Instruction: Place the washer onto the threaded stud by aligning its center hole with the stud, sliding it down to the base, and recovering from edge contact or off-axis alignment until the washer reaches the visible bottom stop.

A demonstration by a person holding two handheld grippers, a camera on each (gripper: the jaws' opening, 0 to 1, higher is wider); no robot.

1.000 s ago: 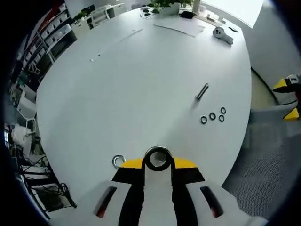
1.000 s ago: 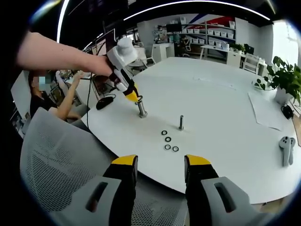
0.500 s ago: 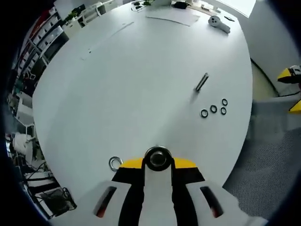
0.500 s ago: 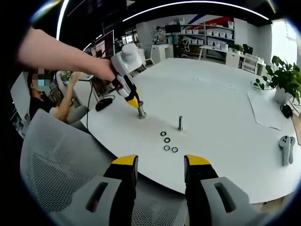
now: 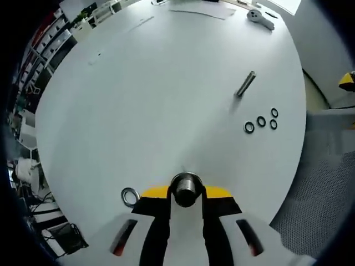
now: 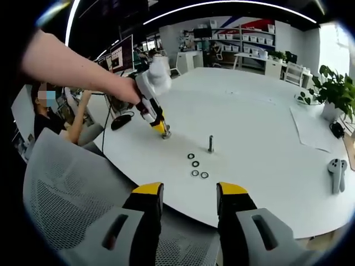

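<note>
Since the earlier frame, the left gripper [image 5: 186, 195] had pressed lower over the stud [image 5: 186, 188], hiding more of it in the right gripper view. In the left gripper view, lower left, one washer [image 5: 130, 196] lay on the table [image 5: 138, 100] beside the jaws, which were closed around the stud. Three rings [image 5: 261, 121] and a second stud [image 5: 245, 84] sat right of centre. The right gripper [image 6: 188, 202] stood open and empty at bottom centre of its own view.

white table [image 5: 144, 88], silver stud [image 5: 186, 188], yellow-tipped black fingers [image 6: 148, 195]

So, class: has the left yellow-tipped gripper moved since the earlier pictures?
Yes. In the right gripper view, the left gripper has sunk lower over its stud, judged against the fixed upright stud.
</note>
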